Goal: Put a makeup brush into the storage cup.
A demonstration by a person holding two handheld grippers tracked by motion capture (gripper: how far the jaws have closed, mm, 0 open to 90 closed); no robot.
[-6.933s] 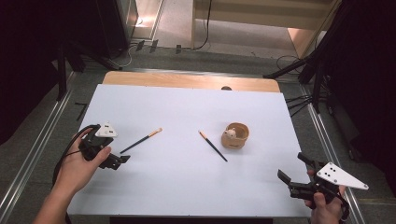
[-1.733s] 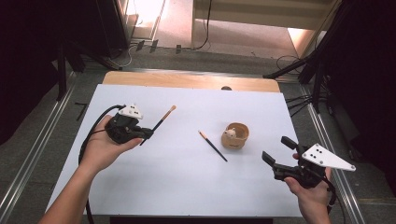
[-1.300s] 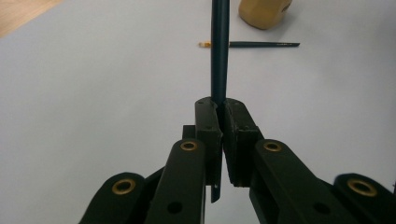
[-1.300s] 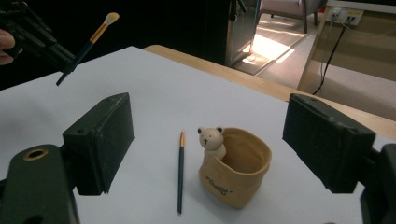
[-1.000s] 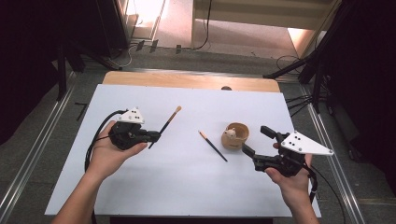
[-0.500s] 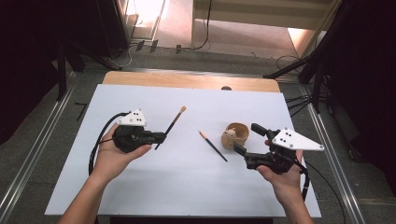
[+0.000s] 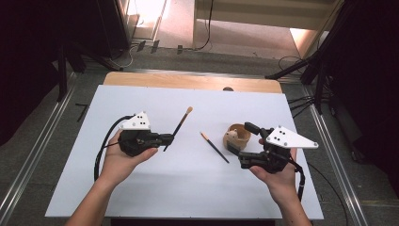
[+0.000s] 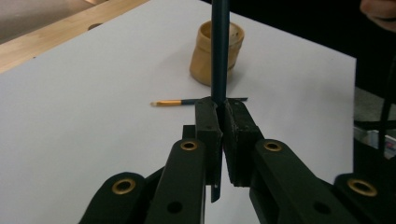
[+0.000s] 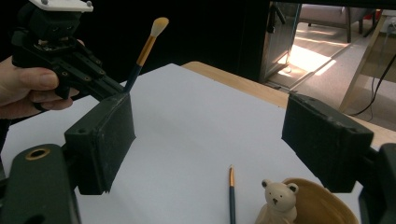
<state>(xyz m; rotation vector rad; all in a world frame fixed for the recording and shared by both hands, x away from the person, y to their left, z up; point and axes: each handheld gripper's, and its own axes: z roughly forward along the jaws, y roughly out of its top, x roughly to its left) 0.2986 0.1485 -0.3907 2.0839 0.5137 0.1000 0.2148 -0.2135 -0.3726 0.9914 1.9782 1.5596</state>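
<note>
Brush-carrying is our step: left gripper (image 7: 162,139) clamps a makeup brush (image 7: 180,126); right gripper (image 7: 241,147), jaws apart, nears the bear-trimmed wooden cup (image 7: 238,135). Next we steady the cup.

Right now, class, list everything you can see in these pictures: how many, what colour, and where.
Brush: one, dark handle, pale bristle tip, held up off the table in the left claw.
Second brush: one, dark handle, orange tip, flat on the sheet mid-table.
Cup: one, tan wood, with a small bear figure on its near side, right of the flat brush.
Sheet: one, white, covering the table.
Table: one, light wood edge showing at the far side.
Left claw: black, shut on the brush.
Right claw: black, open, beside the cup.
</note>
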